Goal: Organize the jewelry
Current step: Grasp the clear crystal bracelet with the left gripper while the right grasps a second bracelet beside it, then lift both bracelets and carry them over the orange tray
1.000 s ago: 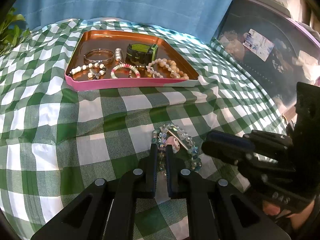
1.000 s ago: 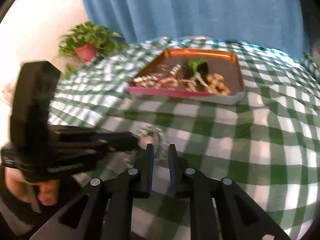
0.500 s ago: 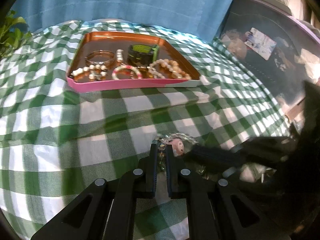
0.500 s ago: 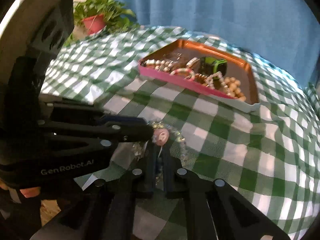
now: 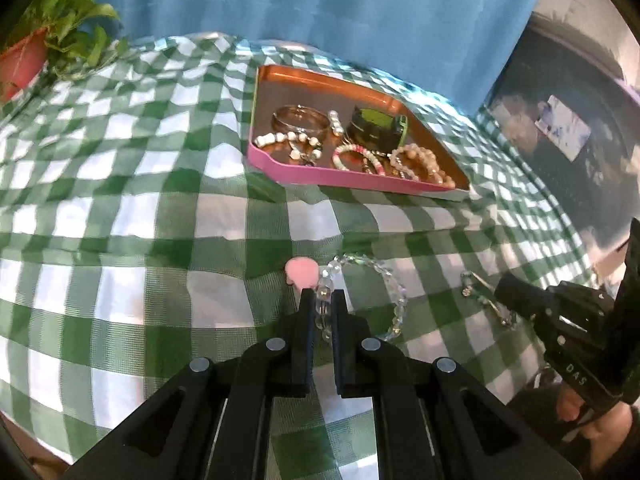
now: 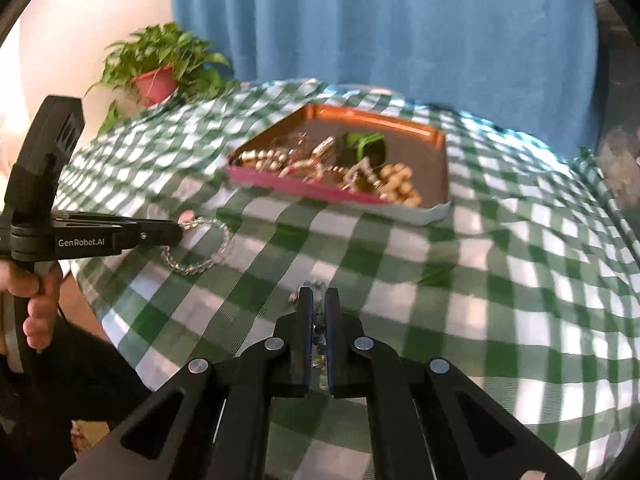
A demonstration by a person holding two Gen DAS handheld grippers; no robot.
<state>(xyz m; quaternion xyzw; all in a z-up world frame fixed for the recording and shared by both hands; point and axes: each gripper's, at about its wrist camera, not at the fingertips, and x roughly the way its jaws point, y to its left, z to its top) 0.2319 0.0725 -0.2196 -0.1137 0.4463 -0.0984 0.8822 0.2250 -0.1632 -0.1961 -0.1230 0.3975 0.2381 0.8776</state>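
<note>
My left gripper (image 5: 322,295) is shut on a clear-bead bracelet (image 5: 394,294) with a pink charm (image 5: 301,270), held just over the green checked cloth. In the right wrist view that bracelet (image 6: 210,258) hangs from the left gripper (image 6: 178,232) at the left. My right gripper (image 6: 318,294) is shut on a thin beaded chain (image 6: 318,330); the left wrist view shows this chain (image 5: 486,302) at the right gripper's (image 5: 500,292) tip. The pink tray (image 5: 360,179) (image 6: 296,188) beyond holds several bracelets, a bangle and a green-black watch (image 5: 376,128).
A potted plant (image 5: 36,48) (image 6: 156,80) stands at the cloth's far left corner. A blue curtain (image 6: 380,20) hangs behind the tray. A dark cluttered area (image 5: 568,152) lies past the cloth's right edge. A person's hand (image 6: 36,308) grips the left tool.
The two grippers have drawn apart. The left one carried the clear bracelet leftward, and the right one closed on the thin chain, which now hangs separate from the bracelet.
</note>
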